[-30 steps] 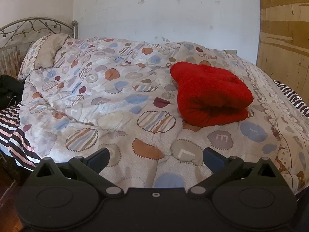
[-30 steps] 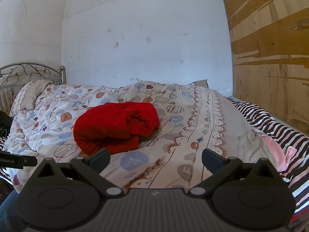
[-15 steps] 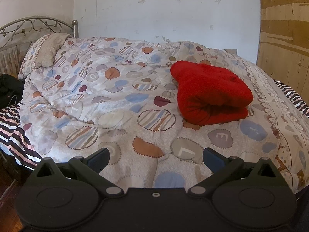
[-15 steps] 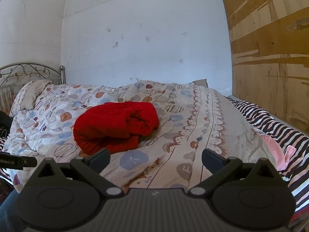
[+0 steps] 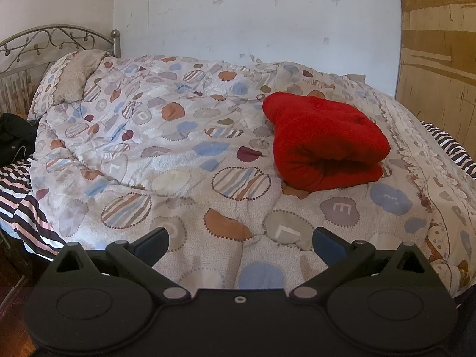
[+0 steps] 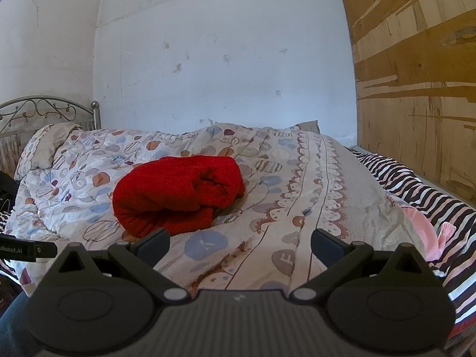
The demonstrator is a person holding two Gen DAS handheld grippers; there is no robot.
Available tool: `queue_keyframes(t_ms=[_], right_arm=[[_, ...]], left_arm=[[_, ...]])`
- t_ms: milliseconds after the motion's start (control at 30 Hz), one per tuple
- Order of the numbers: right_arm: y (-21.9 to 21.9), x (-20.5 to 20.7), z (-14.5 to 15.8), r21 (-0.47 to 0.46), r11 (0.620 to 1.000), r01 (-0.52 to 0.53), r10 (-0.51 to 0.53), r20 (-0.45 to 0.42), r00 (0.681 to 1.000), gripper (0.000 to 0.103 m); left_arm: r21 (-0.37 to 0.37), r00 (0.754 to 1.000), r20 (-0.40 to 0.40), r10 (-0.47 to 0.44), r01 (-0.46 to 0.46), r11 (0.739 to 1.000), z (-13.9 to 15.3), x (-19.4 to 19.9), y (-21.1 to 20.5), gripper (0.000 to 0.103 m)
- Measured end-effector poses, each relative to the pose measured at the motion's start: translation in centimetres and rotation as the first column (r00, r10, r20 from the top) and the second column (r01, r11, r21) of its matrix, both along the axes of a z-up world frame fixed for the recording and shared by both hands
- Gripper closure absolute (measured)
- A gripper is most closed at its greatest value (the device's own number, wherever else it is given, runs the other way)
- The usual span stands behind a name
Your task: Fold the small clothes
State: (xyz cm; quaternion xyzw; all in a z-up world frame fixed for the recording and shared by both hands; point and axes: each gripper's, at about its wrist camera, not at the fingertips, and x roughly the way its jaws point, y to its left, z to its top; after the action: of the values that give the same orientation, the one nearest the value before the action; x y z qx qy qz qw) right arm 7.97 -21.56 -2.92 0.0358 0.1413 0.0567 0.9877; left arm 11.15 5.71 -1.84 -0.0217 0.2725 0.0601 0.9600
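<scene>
Your left gripper (image 5: 240, 244): its two fingers are spread wide apart. They hold nothing. They hang over the near edge of the quilt.

Your right gripper (image 6: 240, 244): its fingers are spread wide too. Nothing is between them. They sit above the near side of the bed.

Red fleece garment (image 5: 324, 144): it lies folded into a thick bundle on top of the quilt. From your left gripper it is ahead and to the right, well apart from the fingers. From your right gripper it is ahead and to the left (image 6: 178, 195), and its near edge shows just past the left finger.

Quilt (image 5: 166, 160): it is pale, with round patches in blue, orange and stripes. It covers most of the bed and looks puffy and wrinkled.

Striped sheet (image 6: 416, 190): black, white and pink stripes show at the right side of the bed.

Pink cloth (image 6: 428, 232): it lies on the striped sheet, near the quilt's right edge.

Pillow (image 5: 67, 80): it leans at the far left, by the metal headboard (image 5: 56, 37).
</scene>
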Motion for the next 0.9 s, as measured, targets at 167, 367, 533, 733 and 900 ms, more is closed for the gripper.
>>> queue_keyframes(t_ms=[167, 367, 533, 733, 900], right_arm=[[-0.05, -0.19, -0.13, 0.006, 1.000, 0.003, -0.003, -0.006, 1.000, 0.000], [-0.03, -0.26, -0.17, 0.007, 1.000, 0.003, -0.003, -0.007, 1.000, 0.000], [-0.08, -0.15, -0.13, 0.009, 1.000, 0.004, -0.004, -0.010, 1.000, 0.000], [-0.03, -0.19, -0.16, 0.010, 1.000, 0.005, -0.005, -0.012, 1.000, 0.000], [0.24, -0.26, -0.26, 0.011, 1.000, 0.003, -0.003, -0.013, 1.000, 0.000]], left_arm=[[0.001, 1.000, -0.002, -0.001, 0.001, 1.000, -0.16, -0.14, 0.04, 0.001], [0.000, 1.000, -0.002, 0.000, 0.000, 1.000, -0.10, 0.01, -0.06, 0.001], [0.000, 1.000, -0.011, -0.002, 0.002, 1.000, -0.77, -0.24, -0.04, 0.001], [0.001, 1.000, -0.011, -0.003, 0.003, 1.000, -0.72, -0.22, -0.11, 0.001], [0.000, 1.000, -0.010, -0.003, 0.003, 1.000, -0.66, -0.17, -0.14, 0.001]])
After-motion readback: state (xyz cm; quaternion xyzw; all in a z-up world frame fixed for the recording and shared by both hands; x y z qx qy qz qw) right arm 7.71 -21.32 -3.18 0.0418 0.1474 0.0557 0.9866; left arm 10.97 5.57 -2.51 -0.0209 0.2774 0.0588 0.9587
